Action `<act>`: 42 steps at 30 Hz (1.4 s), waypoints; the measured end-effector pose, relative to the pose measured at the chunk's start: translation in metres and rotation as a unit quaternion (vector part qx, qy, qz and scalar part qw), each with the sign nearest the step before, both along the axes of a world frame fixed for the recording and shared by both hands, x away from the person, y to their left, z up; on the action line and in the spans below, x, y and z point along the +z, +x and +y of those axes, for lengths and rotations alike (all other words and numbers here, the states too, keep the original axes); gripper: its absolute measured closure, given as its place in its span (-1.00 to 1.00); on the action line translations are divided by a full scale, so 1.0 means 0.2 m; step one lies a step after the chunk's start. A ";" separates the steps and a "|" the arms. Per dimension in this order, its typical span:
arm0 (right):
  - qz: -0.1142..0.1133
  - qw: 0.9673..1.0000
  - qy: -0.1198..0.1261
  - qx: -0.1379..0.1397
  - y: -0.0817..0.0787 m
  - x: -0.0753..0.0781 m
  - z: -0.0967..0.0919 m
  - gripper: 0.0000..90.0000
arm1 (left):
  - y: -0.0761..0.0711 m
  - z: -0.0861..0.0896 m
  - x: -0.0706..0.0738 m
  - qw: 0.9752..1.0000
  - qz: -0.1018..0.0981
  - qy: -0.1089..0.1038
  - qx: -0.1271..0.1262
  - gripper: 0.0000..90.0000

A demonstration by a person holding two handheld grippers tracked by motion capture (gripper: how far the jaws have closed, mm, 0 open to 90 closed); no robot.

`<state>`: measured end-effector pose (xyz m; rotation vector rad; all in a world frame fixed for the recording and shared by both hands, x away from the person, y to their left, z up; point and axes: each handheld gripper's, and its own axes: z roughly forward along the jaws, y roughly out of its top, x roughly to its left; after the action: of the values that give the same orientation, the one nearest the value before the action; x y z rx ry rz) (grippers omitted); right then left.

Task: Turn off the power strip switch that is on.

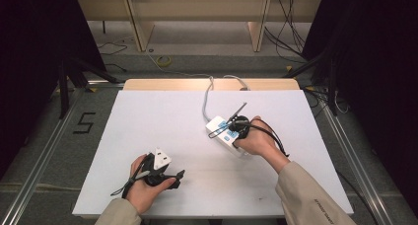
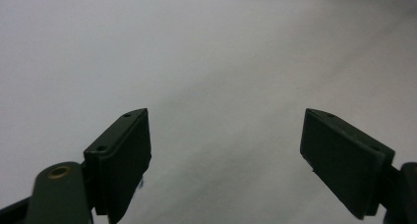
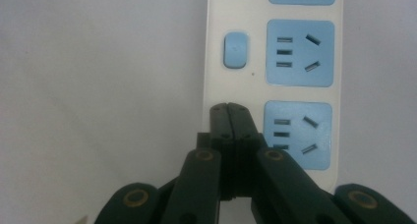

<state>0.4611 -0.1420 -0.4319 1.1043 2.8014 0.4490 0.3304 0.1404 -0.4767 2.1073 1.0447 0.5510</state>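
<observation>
A: Item?
B: White plastic rectangular power strip [image 3: 275, 62], smooth, pale-blue socket faces [image 3: 300, 52], rounded blue switch [image 3: 235, 49]; centre-right on matte white table [image 1: 162, 121].
A: Grippers?
B: Right gripper [image 3: 229, 108], black jaws pressed together over strip's near end. Left gripper [image 2: 223, 150], jaws spread, near-left.
</observation>
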 end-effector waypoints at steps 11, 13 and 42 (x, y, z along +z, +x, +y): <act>-0.025 0.999 0.046 -0.008 -0.01 0.03 -0.04 1.00 | 0.00 0.00 0.00 1.000 0.001 -0.002 0.002 -0.57; -0.031 0.998 0.051 -0.007 0.00 0.03 -0.04 1.00 | 0.00 0.00 0.00 1.000 0.001 -0.002 0.002 -0.57; -0.075 0.992 0.101 0.011 -0.18 0.04 -0.22 0.73 | 0.00 0.01 -0.01 1.000 0.003 0.000 0.003 -0.57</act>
<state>0.4248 -0.1851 -0.4233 1.0266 2.6851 0.7970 0.3300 0.1415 -0.4786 2.1072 1.0547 0.5480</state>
